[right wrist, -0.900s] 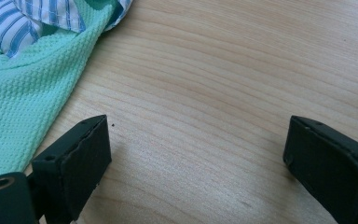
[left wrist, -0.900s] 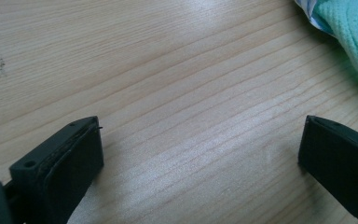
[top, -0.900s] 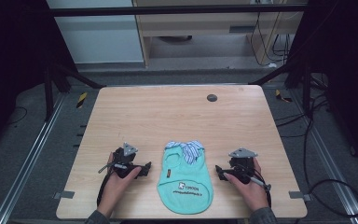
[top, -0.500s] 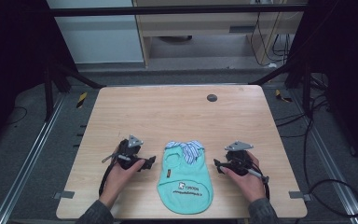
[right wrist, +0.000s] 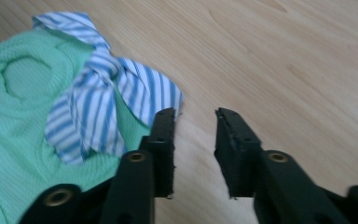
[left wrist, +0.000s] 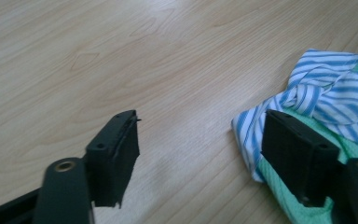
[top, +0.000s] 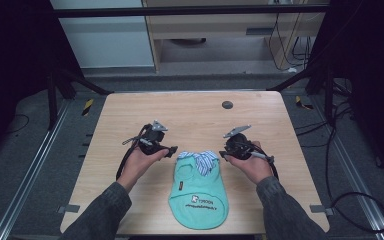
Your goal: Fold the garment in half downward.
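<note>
Small mint-green knit garment with a blue-and-white striped collar [top: 198, 187] is lying flat at the near middle of the pale wooden desk [top: 190, 117]. Left claw [top: 171, 150] is gaping wide, right claw [top: 223, 154] narrower, both empty, flanking the collar. Cloth looks light, limp; the shoulder edges beside the collar are offering the likeliest pinch.
</note>
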The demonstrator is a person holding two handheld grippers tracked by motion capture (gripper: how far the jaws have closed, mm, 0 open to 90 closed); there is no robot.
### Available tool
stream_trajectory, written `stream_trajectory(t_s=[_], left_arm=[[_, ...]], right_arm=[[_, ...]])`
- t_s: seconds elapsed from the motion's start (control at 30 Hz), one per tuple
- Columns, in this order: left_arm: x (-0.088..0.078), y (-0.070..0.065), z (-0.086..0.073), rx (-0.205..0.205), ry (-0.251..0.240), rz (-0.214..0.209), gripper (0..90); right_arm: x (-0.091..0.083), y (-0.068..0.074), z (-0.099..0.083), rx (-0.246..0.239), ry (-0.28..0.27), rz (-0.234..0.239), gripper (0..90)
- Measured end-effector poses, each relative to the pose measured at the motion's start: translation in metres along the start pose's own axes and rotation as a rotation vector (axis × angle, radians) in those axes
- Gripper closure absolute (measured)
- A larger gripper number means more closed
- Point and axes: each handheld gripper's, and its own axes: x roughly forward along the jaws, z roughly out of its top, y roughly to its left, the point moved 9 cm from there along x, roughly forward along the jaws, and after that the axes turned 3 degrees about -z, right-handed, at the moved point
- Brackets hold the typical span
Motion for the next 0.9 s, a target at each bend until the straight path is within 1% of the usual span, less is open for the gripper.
stream_trajectory(t_s=[0.03,0.07,0.1,0.17,0.2,0.23,0.3,0.33,0.37,0.4,0.43,0.47,0.5,0.57,0.63,0.7,0.73,0.8,0.83,0.87,0.9], left_arm=[[0.002,-0.002,0.003,0.005,0.004,-0.01,31.4],[0.004,-0.004,0.004,0.002,0.008,-0.021,32.9],[0.006,-0.006,0.006,-0.003,0.007,-0.039,36.2],[0.01,-0.006,0.007,0.007,0.023,-0.03,41.7],[0.011,-0.006,0.007,0.007,0.031,-0.033,47.7],[0.012,-0.006,0.007,0.003,0.034,-0.037,48.8],[0.014,-0.006,0.007,-0.015,0.037,-0.055,52.1],[0.015,-0.004,0.008,-0.015,0.038,-0.045,54.9],[0.016,-0.004,0.008,-0.006,0.047,-0.045,56.8],[0.017,-0.005,0.008,-0.014,0.046,-0.048,57.9],[0.018,-0.006,0.008,-0.013,0.055,-0.062,59.8],[0.018,-0.006,0.008,-0.013,0.055,-0.062,61.5],[0.019,-0.008,0.009,-0.014,0.052,-0.073,61.5],[0.021,-0.011,0.009,-0.009,0.061,-0.081,62.7],[0.025,-0.015,0.009,0.007,0.088,-0.085,63.6],[0.028,-0.017,0.009,0.005,0.111,-0.091,62.8],[0.03,-0.017,0.009,0.012,0.123,-0.089,62.8],[0.032,-0.018,0.009,0.012,0.125,-0.082,60.1],[0.034,-0.018,0.008,0.001,0.111,-0.08,59.0],[0.034,-0.018,0.008,0.001,0.111,-0.08,58.9],[0.035,-0.018,0.007,-0.004,0.108,-0.081,58.9]], right_arm=[[0.002,0.002,0.005,-0.002,0.003,0.01,74.2],[0.004,0.003,0.009,-0.014,0.006,0.018,76.5],[0.005,0.004,0.012,-0.022,0.008,0.021,78.5],[0.008,0.007,0.017,-0.029,0.018,0.023,81.9],[0.01,0.008,0.02,-0.029,0.021,0.028,84.3],[0.011,0.008,0.02,-0.027,0.025,0.031,84.7],[0.014,0.009,0.02,0.006,0.039,0.054,84.8],[0.016,0.008,0.021,0.003,0.042,0.052,85.2],[0.017,0.008,0.021,0.0,0.043,0.05,85.7],[0.018,0.007,0.022,-0.002,0.047,0.05,86.0],[0.019,0.007,0.023,-0.003,0.043,0.049,86.5],[0.019,0.007,0.023,-0.003,0.043,0.049,86.5],[0.02,0.007,0.023,0.007,0.042,0.047,86.7],[0.023,0.007,0.023,0.005,0.042,0.048,85.4],[0.025,0.009,0.022,0.014,0.053,0.06,84.0],[0.027,0.009,0.021,0.01,0.069,0.051,80.3],[0.027,0.009,0.021,0.01,0.069,0.051,80.3],[0.029,0.011,0.021,0.027,0.07,0.059,76.8],[0.031,0.012,0.02,0.043,0.068,0.065,72.9],[0.031,0.012,0.02,0.043,0.068,0.065,72.9],[0.032,0.013,0.02,0.052,0.065,0.065,72.8]])
